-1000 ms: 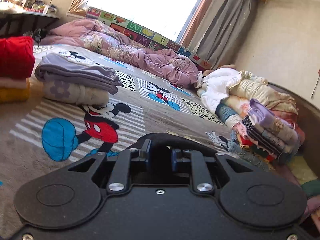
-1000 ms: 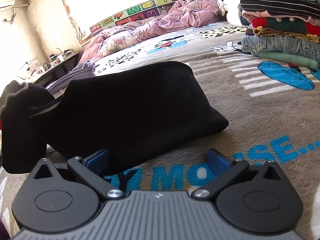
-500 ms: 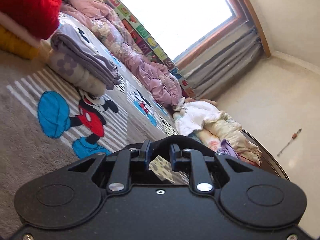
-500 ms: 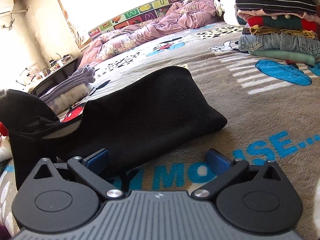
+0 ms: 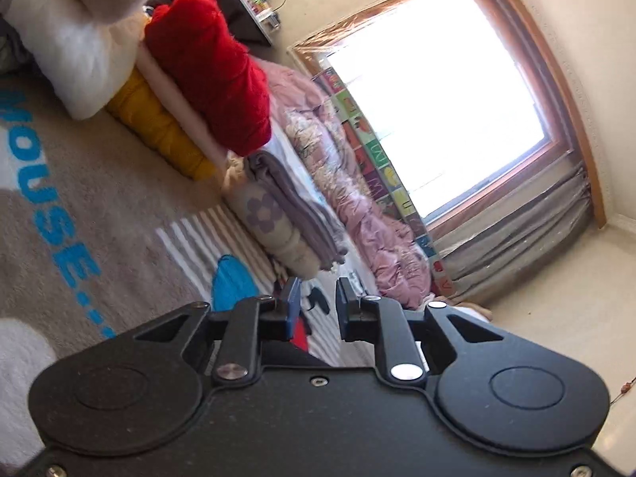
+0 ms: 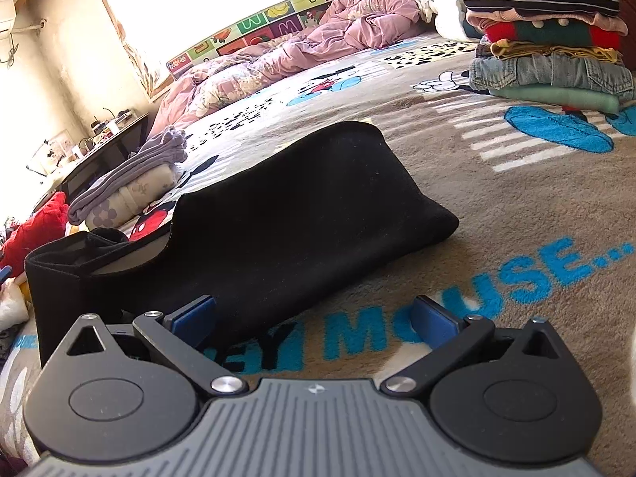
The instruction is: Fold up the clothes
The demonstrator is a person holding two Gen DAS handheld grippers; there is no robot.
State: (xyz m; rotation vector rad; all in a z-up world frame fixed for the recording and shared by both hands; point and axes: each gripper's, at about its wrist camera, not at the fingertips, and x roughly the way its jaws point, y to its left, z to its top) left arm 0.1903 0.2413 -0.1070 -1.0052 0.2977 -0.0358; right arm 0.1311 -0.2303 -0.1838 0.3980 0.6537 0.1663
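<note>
A black garment (image 6: 298, 206) lies folded on the Mickey Mouse bedspread (image 6: 497, 206) in the right wrist view; its left end (image 6: 79, 262) rests low in a loose fold. My right gripper (image 6: 314, 318) stands wide open just in front of it, with the left pad (image 6: 194, 314) at the cloth's near edge and nothing pinched. In the left wrist view my left gripper (image 5: 316, 302) is rolled over. Its jaws are opening, a narrow gap shows the bedspread (image 5: 119, 183) through it, and no cloth is between the pads.
Folded piles lie near the left gripper: a red sweater (image 5: 214, 67) on cream and yellow pieces, and a grey-purple stack (image 5: 290, 214). A pink quilt (image 5: 357, 206) runs under the window. A tall stack of folded clothes (image 6: 548, 39) stands far right, and a desk (image 6: 99, 143) far left.
The black cloth that was pinched between the left pads is gone and those jaws have parted. The left view rolled sharply. The garment's raised left end sank onto the bed. The right gripper kept still.
</note>
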